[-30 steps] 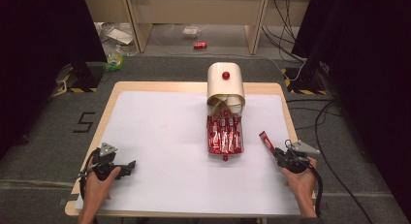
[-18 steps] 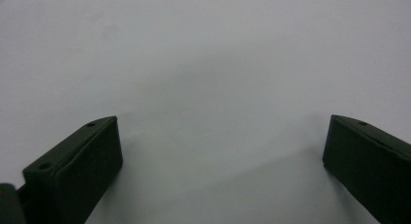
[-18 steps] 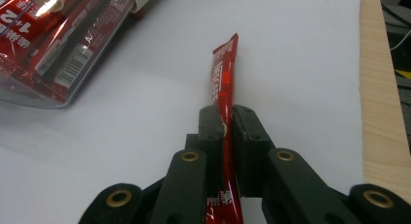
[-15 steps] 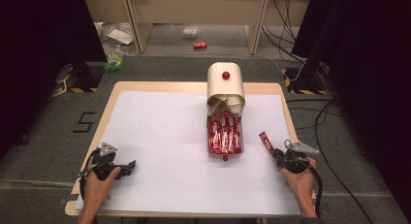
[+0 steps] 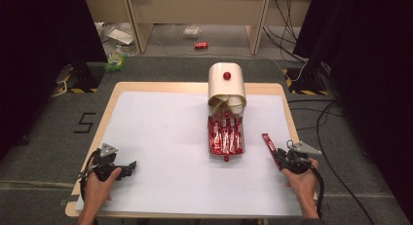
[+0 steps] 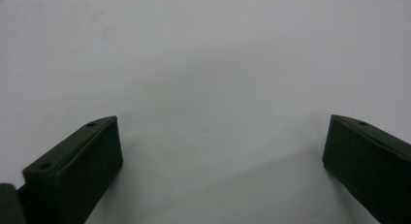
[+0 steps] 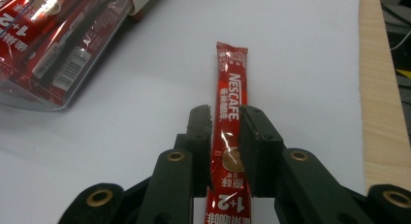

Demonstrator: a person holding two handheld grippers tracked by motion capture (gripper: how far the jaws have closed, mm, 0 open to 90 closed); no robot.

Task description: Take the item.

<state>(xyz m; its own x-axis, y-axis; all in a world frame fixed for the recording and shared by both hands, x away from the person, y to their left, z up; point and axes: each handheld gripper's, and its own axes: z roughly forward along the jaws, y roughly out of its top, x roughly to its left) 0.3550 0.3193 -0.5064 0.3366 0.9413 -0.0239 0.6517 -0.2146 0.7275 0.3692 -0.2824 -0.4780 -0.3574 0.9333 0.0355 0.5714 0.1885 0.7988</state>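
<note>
A single red Nescafe coffee stick (image 7: 231,83) lies flat on the white sheet, pointing away from my right gripper (image 7: 225,112). Its near end sits between the jaws, which have just been opening and now stand slightly apart beside it. In the high view the stick (image 5: 268,142) is at the right side of the table, ahead of the right gripper (image 5: 279,159). My left gripper (image 5: 131,166) rests at the front left, and its jaws (image 6: 223,127) stand wide open over bare white sheet.
A cream dispenser box (image 5: 226,86) with a red knob stands at the back centre. Its clear tray (image 5: 225,137) of several red sticks reaches toward me, and shows in the right gripper view as the tray (image 7: 34,95). The wooden table edge (image 7: 383,112) runs close on the right.
</note>
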